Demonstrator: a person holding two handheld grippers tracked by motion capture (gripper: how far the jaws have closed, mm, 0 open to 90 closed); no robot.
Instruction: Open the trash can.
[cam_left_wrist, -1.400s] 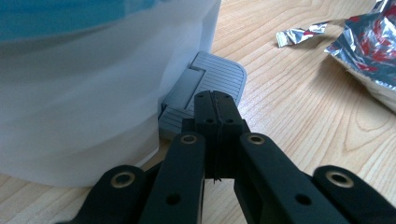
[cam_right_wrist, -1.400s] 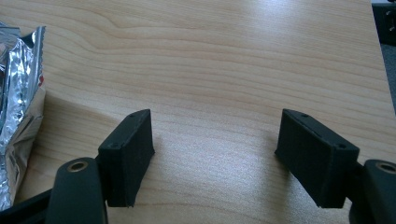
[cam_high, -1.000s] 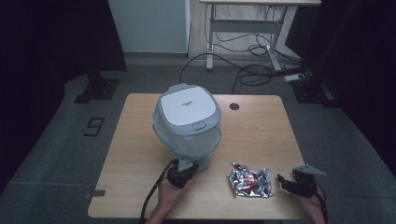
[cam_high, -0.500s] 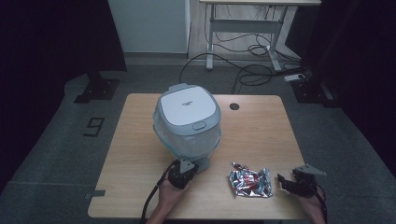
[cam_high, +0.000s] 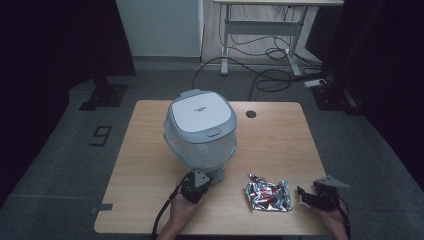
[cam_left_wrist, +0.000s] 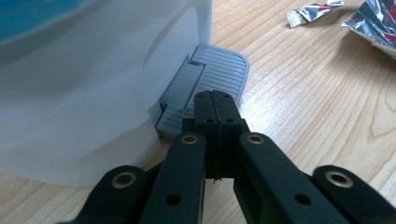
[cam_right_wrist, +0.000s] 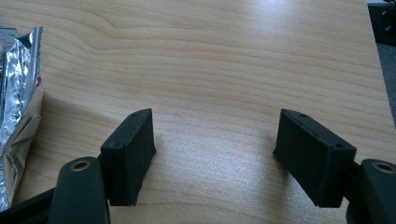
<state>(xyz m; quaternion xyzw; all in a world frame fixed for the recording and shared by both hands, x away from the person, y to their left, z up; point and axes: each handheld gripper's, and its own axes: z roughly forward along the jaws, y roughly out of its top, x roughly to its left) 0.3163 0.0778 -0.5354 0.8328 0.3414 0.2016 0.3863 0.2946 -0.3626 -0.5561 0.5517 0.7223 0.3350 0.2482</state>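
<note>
- Your left gripper (cam_high: 196, 184) sat at the near edge of the wooden table (cam_high: 280, 145), its black jaws pressed flat together with nothing between them.
- In the left gripper view that gripper (cam_left_wrist: 215, 100) pointed at a grey ribbed pedal (cam_left_wrist: 219, 77) with rounded corners, jutting from the foot of the bin (cam_left_wrist: 84, 88); the tips hovered just over the pedal's near end, and whether they touched it I cannot tell.
- The bin (cam_high: 201, 131) stood mid-table: a rounded, translucent white plastic body under a smooth grey-and-white lid (cam_high: 201, 112) with a small front latch.
- A crinkled silver foil wrapper (cam_high: 268, 195) with red print lay flat on the wood, between your two grippers.
- Your right gripper (cam_high: 309, 194) rested just right of the wrapper, its jaws spread wide and holding nothing.
- In the right gripper view its blocky matte pads (cam_right_wrist: 128, 151) framed bare, pale wood grain, with the shiny wrapper (cam_right_wrist: 18, 93) at the left edge.
</note>
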